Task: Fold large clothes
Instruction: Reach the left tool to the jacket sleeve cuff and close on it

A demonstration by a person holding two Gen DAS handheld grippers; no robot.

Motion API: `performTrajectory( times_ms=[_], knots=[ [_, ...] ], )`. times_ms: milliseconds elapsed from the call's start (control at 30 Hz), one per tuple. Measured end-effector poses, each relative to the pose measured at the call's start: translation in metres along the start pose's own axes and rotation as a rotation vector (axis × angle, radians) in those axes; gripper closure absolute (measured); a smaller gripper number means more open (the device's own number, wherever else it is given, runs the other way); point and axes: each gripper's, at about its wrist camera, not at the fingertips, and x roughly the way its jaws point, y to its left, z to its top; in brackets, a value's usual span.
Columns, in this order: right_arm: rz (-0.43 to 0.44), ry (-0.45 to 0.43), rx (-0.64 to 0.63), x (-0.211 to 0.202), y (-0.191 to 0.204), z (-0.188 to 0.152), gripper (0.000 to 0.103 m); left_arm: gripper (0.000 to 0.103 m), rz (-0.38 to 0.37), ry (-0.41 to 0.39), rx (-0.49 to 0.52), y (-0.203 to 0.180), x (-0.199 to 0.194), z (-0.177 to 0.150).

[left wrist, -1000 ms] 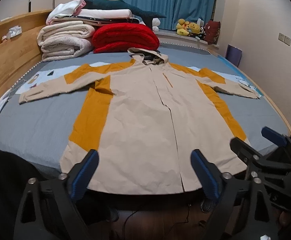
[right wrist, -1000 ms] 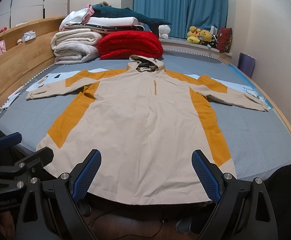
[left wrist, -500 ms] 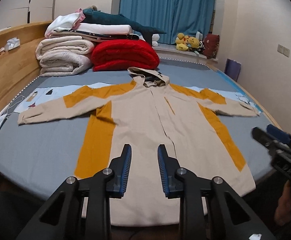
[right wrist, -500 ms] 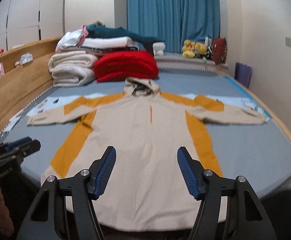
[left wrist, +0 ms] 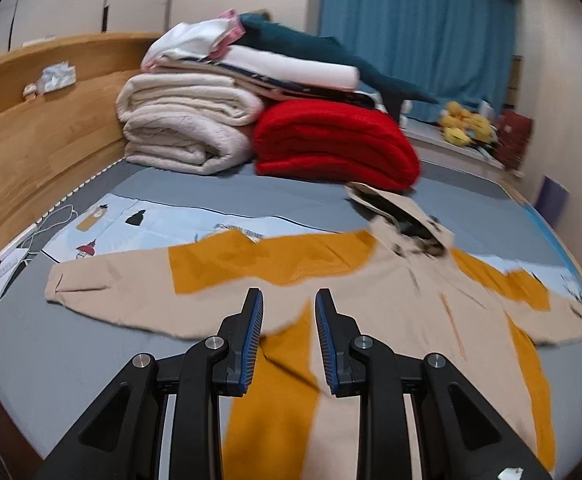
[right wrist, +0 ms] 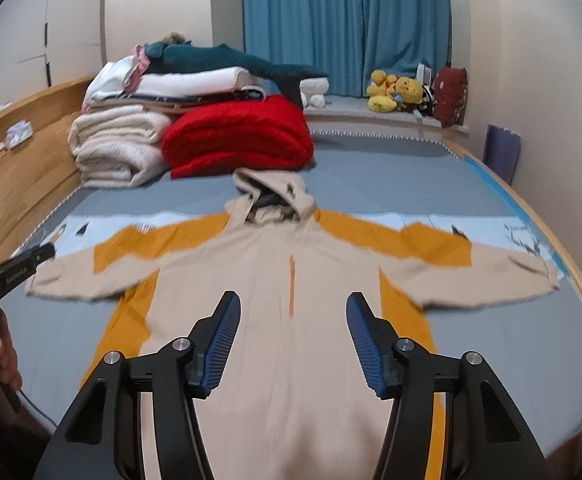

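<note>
Approach step: my left gripper [left wrist: 288,334], narrowly parted, and right gripper [right wrist: 292,342], wide, hold nothing above the jacket [right wrist: 291,280]; next, seize sleeves.

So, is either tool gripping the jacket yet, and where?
Nothing is held. The left tool and right tool both hover above the beige and orange hooded jacket, fingers apart and empty.

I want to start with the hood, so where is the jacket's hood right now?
In the right wrist view the hood lies flat at the far end of the jacket, centred on the bed, just in front of the folded red blanket.
</note>
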Motion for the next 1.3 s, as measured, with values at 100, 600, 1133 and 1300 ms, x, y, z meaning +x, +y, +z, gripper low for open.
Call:
performTrajectory(
  times_ms=[100,600,1133,1300],
  knots=[
    [0.01,-0.025,0.004,0.037,0.0,0.029,0.047,0.078,0.03,0.051,-0.021,0.026,0.04,0.006],
    [0.106,0.025,-0.137,0.16,0.024,0.022,0.047,0.076,0.326,0.217,-0.266,0.21,0.157,-0.025],
    [0.113,0.111,-0.125,0.203,0.019,0.008,0.036,0.052,0.503,0.283,-0.707,0.386,0.189,-0.074],
    [0.122,0.131,-0.131,0.209,0.025,0.004,0.024,0.084,0.473,0.289,-0.8,0.404,0.194,-0.086]
  ],
)
